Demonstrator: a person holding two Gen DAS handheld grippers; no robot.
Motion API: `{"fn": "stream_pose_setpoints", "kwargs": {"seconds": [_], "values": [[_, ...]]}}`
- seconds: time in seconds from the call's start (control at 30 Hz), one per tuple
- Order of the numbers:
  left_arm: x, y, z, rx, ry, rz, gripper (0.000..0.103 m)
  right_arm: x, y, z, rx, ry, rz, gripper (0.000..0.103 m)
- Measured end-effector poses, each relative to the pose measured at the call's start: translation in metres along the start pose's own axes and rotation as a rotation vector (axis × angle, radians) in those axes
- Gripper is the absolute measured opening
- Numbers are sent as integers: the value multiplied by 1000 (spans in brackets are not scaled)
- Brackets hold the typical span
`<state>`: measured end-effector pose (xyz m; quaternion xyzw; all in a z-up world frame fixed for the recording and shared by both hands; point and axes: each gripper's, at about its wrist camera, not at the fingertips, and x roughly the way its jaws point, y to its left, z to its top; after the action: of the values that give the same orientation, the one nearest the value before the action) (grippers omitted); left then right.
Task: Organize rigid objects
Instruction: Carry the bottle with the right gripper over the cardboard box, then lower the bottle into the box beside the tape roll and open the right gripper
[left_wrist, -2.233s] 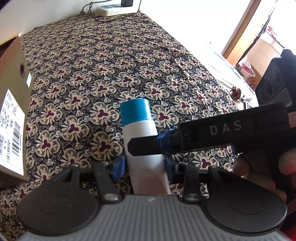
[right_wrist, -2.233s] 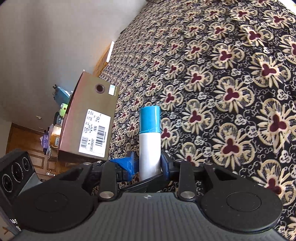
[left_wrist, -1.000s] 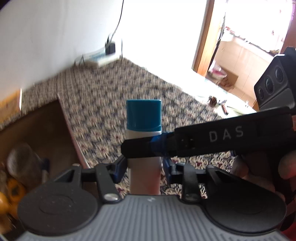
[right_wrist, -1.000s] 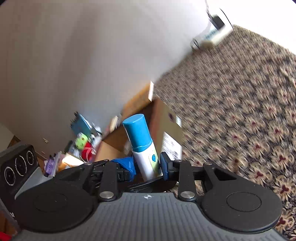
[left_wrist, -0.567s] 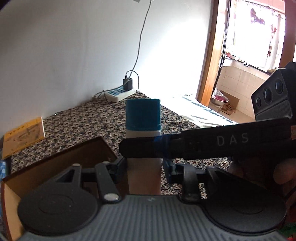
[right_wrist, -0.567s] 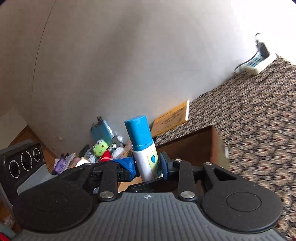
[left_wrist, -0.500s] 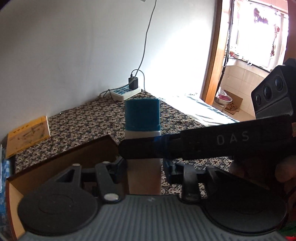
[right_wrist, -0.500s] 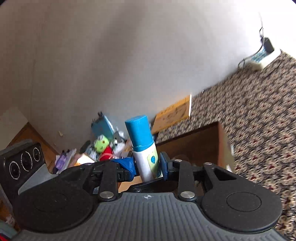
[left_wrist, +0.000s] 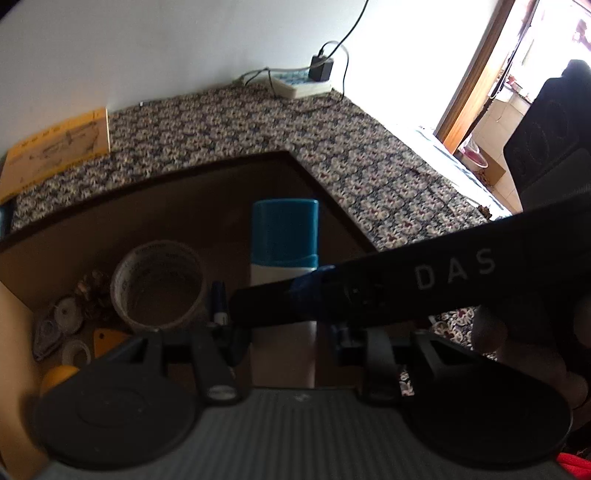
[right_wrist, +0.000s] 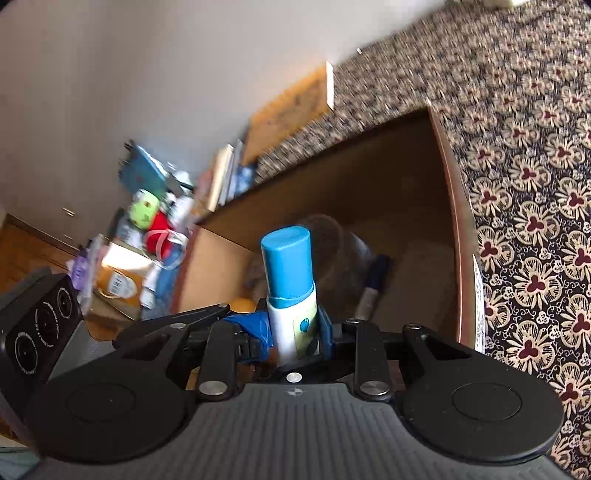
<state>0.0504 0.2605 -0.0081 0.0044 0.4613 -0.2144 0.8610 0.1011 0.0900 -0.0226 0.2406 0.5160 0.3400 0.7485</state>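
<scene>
Both claws — left (left_wrist: 284, 334) and right (right_wrist: 295, 328) — grip the bottle (right_wrist: 291, 280), upright, blue cap up, over the open box (right_wrist: 448, 206).

Glare is thrown from the doorway (left_wrist: 517, 81) at right; the box (left_wrist: 166, 206) interior is left dim, edges are bent by fisheye, and the right wrist view is motion-blurred.
</scene>
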Motion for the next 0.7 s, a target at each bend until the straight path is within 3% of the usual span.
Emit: {"fn": "stream_pose_setpoints", "kwargs": {"seconds": [0.3, 0.53, 0.63, 0.7], "values": [[33, 17, 9, -37, 94, 26, 29, 29, 16, 12, -126, 49, -156, 8], [43, 21, 10, -47, 126, 79, 30, 50, 19, 9, -245, 23, -293, 9], [48, 26, 7, -70, 134, 114, 40, 50, 16, 10, -243, -13, -284, 9], [49, 33, 5, -114, 134, 117, 40, 47, 15, 8, -256, -54, -283, 9]]}}
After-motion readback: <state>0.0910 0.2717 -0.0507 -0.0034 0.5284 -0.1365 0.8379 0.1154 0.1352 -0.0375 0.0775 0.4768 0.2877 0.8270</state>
